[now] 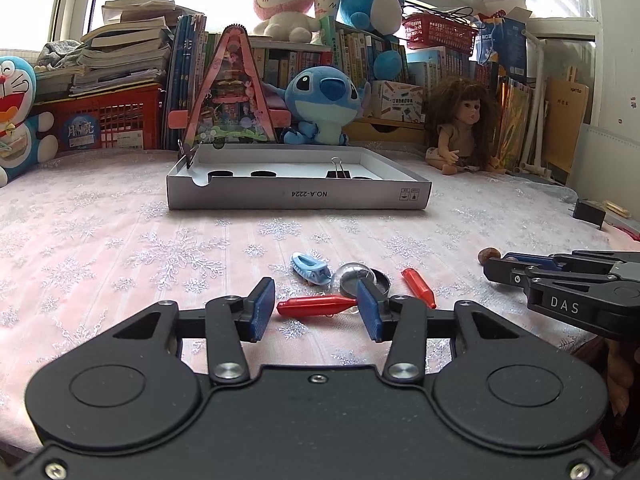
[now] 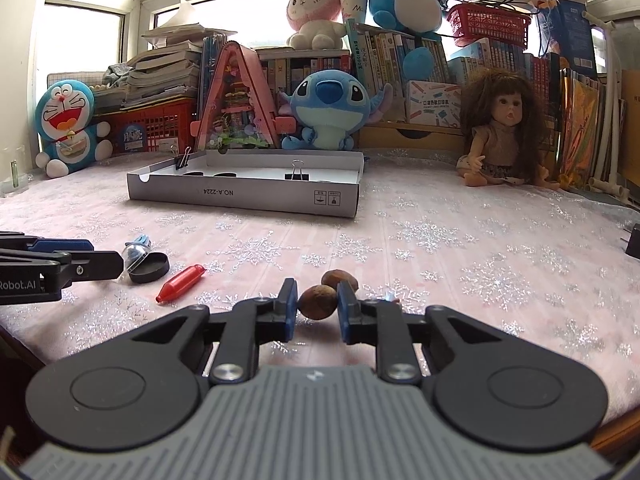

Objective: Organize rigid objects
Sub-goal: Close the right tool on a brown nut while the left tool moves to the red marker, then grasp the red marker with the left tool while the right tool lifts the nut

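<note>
Ahead of you the shallow cardboard box [image 1: 298,196] sits on the cloth-covered table [image 1: 100,240], a binder clip [image 1: 339,169] standing inside it, with the Stitch plush [image 1: 320,108] and the A-frame toy house [image 1: 230,92] behind it and the doll [image 1: 464,124] off to its right. Between your left gripper's [image 1: 316,308] fingers lies a pointed plastic capsule [image 1: 316,306], with a toy boat [image 1: 310,269], a clear dome [image 1: 352,276] and a round lid [image 1: 382,280] just beyond it and a second capsule [image 1: 418,288] to the right. Your right gripper [image 2: 317,304] has one nut [image 2: 317,298] between its pads, another nut [image 2: 338,279] just behind.
</note>
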Motion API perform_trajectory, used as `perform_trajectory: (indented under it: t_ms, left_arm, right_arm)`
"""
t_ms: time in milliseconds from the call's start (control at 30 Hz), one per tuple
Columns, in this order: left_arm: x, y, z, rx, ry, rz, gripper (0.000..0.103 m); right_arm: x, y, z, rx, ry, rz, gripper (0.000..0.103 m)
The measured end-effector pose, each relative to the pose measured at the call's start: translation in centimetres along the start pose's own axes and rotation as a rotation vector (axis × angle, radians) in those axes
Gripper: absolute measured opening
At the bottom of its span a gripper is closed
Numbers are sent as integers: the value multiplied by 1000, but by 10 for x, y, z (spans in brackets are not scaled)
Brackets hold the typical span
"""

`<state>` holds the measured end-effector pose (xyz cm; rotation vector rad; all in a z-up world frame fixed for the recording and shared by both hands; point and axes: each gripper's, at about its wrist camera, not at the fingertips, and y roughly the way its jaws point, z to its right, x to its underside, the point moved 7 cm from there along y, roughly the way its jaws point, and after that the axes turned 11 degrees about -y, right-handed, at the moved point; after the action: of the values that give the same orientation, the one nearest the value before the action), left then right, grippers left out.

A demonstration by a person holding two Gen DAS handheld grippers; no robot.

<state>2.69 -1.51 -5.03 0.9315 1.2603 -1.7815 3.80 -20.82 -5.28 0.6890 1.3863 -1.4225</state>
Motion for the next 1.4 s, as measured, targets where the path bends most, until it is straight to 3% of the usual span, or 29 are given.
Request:
perform_trajectory:
  t_ms: [567, 1400]
  left_arm:
    - [-3, -4, -9, -24, -45, 16, 47]
    - [-1, 15, 3, -111, 8, -23, 52]
  right_arm:
    - [1, 0, 0, 1, 3, 0, 26]
    - [3, 2, -6, -9, 4, -11, 28]
